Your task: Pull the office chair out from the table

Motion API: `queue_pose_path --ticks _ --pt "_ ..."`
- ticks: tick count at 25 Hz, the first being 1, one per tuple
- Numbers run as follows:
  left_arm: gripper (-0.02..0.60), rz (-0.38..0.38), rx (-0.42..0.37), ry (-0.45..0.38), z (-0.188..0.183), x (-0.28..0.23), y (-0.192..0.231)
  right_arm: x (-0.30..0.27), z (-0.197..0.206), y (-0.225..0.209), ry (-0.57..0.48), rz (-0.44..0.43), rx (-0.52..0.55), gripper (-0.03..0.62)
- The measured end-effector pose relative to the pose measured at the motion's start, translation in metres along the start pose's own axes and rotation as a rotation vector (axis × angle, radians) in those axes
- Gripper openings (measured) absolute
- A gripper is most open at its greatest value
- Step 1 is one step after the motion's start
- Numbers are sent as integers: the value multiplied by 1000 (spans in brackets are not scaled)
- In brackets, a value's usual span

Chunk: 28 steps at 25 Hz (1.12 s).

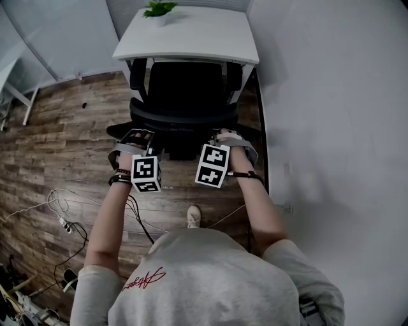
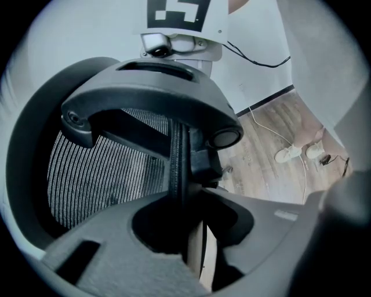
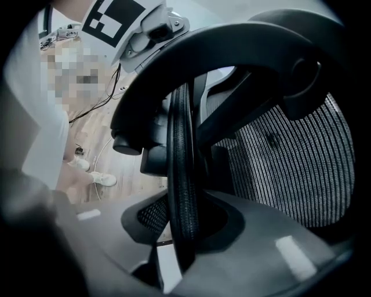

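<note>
A black office chair [image 1: 185, 89] stands with its seat tucked under a white table [image 1: 191, 35], its mesh back toward me. My left gripper [image 1: 139, 135] grips the top rim of the backrest on its left side, and my right gripper [image 1: 224, 135] grips it on the right. In the left gripper view the thin rim [image 2: 177, 168] runs upright between the jaws of the left gripper [image 2: 185, 232], with mesh [image 2: 98, 174] to the left. In the right gripper view the padded rim [image 3: 181, 151] is pinched by the right gripper [image 3: 182, 232], with mesh [image 3: 290, 162] to the right.
A small potted plant [image 1: 158, 9] sits on the table's far edge. A pale wall [image 1: 331, 95] runs close along the chair's right side. Cables [image 1: 64, 216] lie on the wooden floor at the lower left. My shoe [image 1: 193, 216] is just behind the chair.
</note>
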<state>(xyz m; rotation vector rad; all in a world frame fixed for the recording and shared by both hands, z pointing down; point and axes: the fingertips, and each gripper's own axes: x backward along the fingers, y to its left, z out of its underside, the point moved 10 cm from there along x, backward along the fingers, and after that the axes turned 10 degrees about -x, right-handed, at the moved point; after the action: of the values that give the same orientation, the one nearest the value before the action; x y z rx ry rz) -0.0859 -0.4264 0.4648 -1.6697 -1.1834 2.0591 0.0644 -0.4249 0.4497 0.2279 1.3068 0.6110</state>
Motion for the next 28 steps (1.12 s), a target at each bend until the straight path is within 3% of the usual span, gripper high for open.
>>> queue_pose_path --ticks 28 --pt "92 1 -12 -8 -6 30 -31 24 -5 40 14 1 -15 109"
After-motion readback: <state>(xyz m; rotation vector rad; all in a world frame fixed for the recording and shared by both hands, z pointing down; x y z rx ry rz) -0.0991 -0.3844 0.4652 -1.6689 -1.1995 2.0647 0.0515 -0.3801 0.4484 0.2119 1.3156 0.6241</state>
